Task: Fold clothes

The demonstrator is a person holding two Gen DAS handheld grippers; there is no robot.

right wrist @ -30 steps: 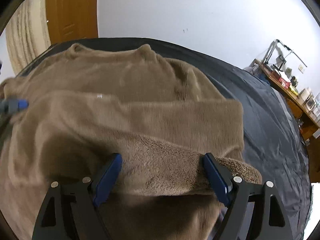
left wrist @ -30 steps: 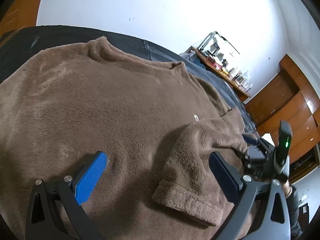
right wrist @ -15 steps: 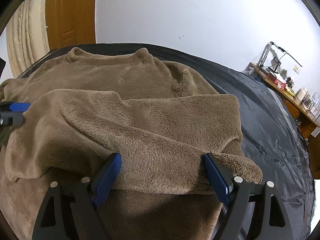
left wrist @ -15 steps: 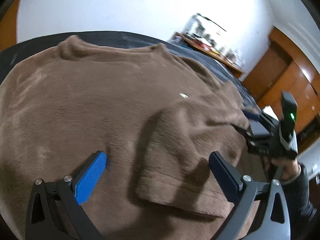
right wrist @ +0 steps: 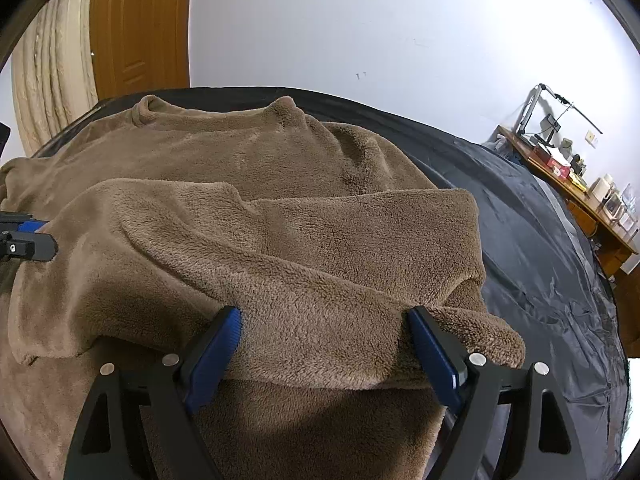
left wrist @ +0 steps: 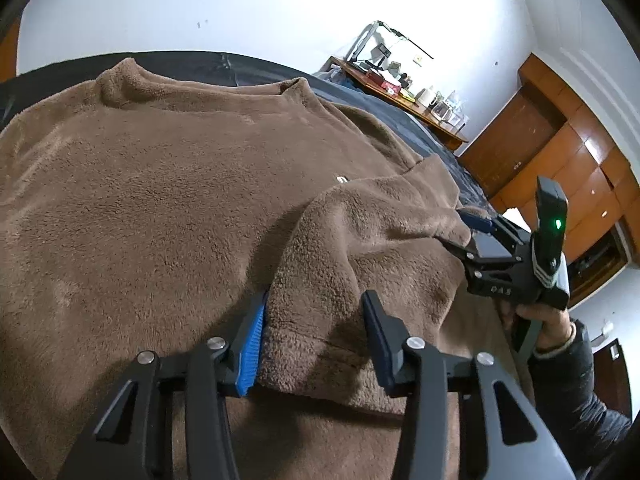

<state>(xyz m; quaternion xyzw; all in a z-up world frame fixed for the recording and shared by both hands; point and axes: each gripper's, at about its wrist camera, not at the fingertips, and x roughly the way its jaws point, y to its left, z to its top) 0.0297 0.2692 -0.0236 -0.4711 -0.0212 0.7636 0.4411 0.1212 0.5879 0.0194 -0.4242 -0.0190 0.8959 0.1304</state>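
A brown fleece sweater [left wrist: 160,208] lies spread on a dark-covered bed, collar at the far side; it also shows in the right wrist view [right wrist: 248,152]. One sleeve [left wrist: 360,248] is folded across the body. My left gripper [left wrist: 314,340] has narrowed around the sleeve's cuff end, fingers pressing its sides. My right gripper [right wrist: 324,344] stays wide, with the sleeve's shoulder fold [right wrist: 320,280] draped between its fingers. The right gripper shows in the left wrist view [left wrist: 492,256]; the left gripper's tip shows in the right wrist view [right wrist: 24,240].
The dark bed cover [right wrist: 540,248] is bare to the right of the sweater. A cluttered desk [right wrist: 568,176] stands along the wall at the right. Wooden cabinets [left wrist: 560,168] and a wooden door [right wrist: 136,28] flank the room.
My left gripper has moved onto the sleeve cuff and closed from wide open to a narrow grip around it. The right gripper has kept its hold on the fold.
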